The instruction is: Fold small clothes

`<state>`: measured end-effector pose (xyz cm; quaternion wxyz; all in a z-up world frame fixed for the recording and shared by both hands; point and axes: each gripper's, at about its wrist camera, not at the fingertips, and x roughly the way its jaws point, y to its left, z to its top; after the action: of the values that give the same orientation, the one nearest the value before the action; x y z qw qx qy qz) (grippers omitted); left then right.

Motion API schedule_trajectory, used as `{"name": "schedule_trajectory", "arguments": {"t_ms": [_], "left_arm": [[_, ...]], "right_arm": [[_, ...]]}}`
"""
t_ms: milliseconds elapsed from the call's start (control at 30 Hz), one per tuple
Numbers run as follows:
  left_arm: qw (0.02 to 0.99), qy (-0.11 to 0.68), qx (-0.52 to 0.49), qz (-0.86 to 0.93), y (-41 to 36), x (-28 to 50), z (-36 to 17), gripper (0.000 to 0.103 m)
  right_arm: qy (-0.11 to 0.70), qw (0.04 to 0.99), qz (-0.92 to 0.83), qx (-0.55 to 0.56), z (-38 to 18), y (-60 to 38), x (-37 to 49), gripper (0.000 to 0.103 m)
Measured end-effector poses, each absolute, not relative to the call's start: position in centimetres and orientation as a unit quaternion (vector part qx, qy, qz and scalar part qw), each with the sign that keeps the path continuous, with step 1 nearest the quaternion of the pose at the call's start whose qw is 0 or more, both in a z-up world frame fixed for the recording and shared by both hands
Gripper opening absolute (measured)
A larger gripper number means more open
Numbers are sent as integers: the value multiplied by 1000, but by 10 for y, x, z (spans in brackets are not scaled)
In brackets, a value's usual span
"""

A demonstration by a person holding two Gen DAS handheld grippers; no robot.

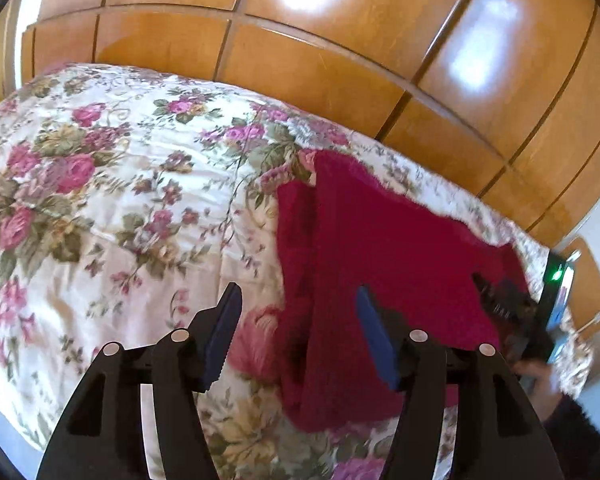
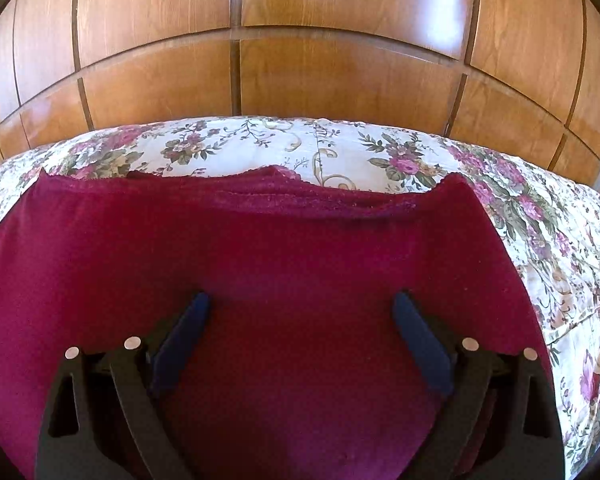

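a dark red garment [image 2: 300, 264] lies spread on a bed covered by a floral bedspread [image 1: 112, 200], white with pink and purple roses and green leaves. behind the bed stands a wall of glossy wooden wardrobe doors [image 2: 300, 76], with bright light reflected on their panels.

in the right wrist view the garment fills most of the lower picture. it lies fairly flat, its far edge wavy and looking doubled over, with a thin lacy trim along part of it, and the bedspread shows beyond it and to its right. the right gripper [image 2: 302, 300] hangs over the middle of the cloth, pointing down at it. its fingers [image 2: 418, 336], with blue pads, are spread wide and released, and nothing is clamped between them; whether the tips touch the fabric i cannot tell.

in the left wrist view the garment sits to the right of centre, running from the far side of the bed toward the camera, with its left edge lying over the bedspread. the left gripper [image 1: 298, 300] is at that left edge, its fingers parted and released: one blue pad is over the bare bedspread, the other over the red cloth, and no fabric is pinched. at the far right of this view the right gripper's black body, with a green light on it, rests over the garment, held by a person's hand [image 1: 540, 380] in a dark sleeve.
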<state>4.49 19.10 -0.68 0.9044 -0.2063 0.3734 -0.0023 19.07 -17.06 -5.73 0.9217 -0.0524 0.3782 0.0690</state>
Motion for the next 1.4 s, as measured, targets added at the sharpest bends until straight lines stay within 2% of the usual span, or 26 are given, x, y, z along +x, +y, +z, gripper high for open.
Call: {"name": "schedule_trajectory", "arguments": {"t_ms": [267, 400, 433, 467, 500, 533, 633, 700, 800, 900, 967, 1067, 1400], "left_arm": [[893, 376, -244, -34, 196, 92, -1, 59], [874, 415, -250, -37, 193, 132, -19, 59], [870, 421, -254, -41, 192, 140, -24, 51], [868, 427, -252, -43, 190, 146, -27, 27], [868, 433, -240, -45, 185, 151, -29, 15], [873, 431, -225, -39, 181, 152, -27, 7], [903, 385, -190, -11, 171, 139, -12, 7], [907, 391, -155, 27, 164, 138, -18, 7], [892, 432, -123, 60, 158, 150, -55, 8], [897, 417, -126, 70, 156, 146, -51, 9], [897, 416, -127, 83, 159, 139, -43, 24], [904, 400, -110, 105, 156, 125, -30, 35], [924, 358, -87, 102, 137, 77, -2, 35]], "right_arm": [[376, 923, 74, -42, -57, -172, 190, 94], [375, 923, 73, -43, -58, -171, 190, 94], [374, 923, 73, -43, -58, -171, 190, 94], [375, 923, 73, -44, -58, -171, 190, 94], [375, 923, 73, -44, -58, -172, 190, 94], [375, 923, 73, -44, -58, -171, 190, 94], [373, 924, 70, -50, -58, -169, 189, 94], [373, 924, 68, -53, -58, -168, 190, 95], [372, 924, 68, -54, -59, -168, 190, 95], [372, 924, 68, -53, -59, -169, 189, 95], [373, 924, 70, -52, -60, -169, 190, 95], [372, 924, 70, -50, -59, -169, 190, 95], [372, 924, 70, -50, -59, -170, 189, 95]]}}
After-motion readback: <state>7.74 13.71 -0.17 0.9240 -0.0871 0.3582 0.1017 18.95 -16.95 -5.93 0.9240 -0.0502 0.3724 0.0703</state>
